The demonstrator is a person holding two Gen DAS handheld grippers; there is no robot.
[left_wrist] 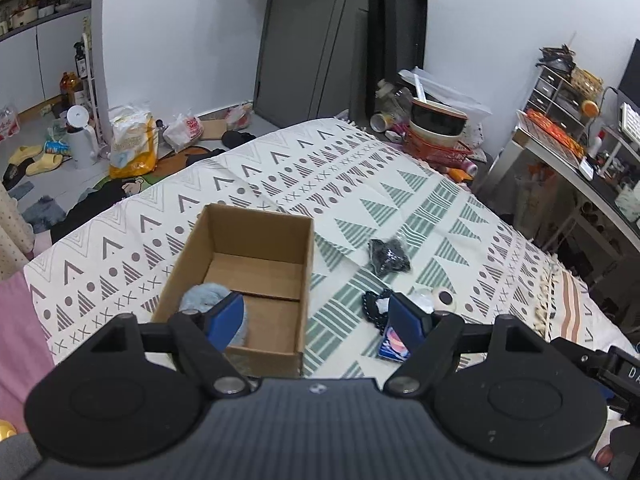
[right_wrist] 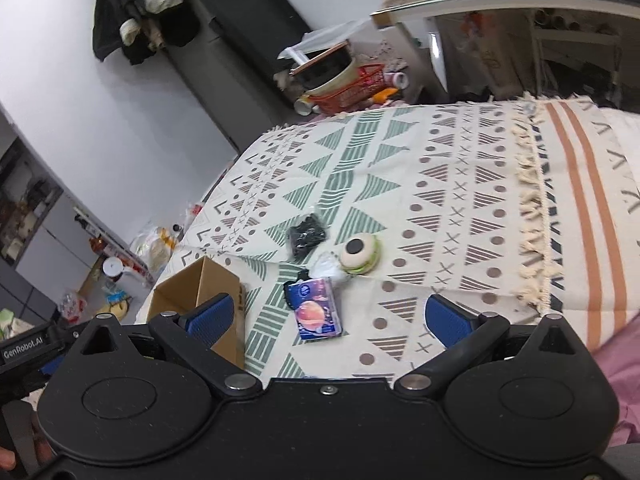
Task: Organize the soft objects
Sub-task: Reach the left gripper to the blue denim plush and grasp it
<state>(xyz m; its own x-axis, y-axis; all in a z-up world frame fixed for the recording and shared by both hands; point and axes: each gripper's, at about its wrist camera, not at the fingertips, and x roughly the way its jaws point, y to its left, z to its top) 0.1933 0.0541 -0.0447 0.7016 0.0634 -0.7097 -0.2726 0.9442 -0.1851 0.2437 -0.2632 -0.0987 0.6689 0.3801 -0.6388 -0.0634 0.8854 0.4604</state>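
The patterned bedspread (left_wrist: 360,184) fills the middle of both views. On it, left of centre in the left wrist view, stands an open cardboard box (left_wrist: 256,240) holding a light blue soft bundle (left_wrist: 204,296) in its near left corner, partly hidden by a blue pad. The left gripper (left_wrist: 316,316) hangs released over the box's right wall. The right gripper (right_wrist: 330,316) is also spread wide, the planet-print packet (right_wrist: 318,312) between its jaws. Above lie a black bundle (right_wrist: 306,236) and round plush (right_wrist: 360,254).
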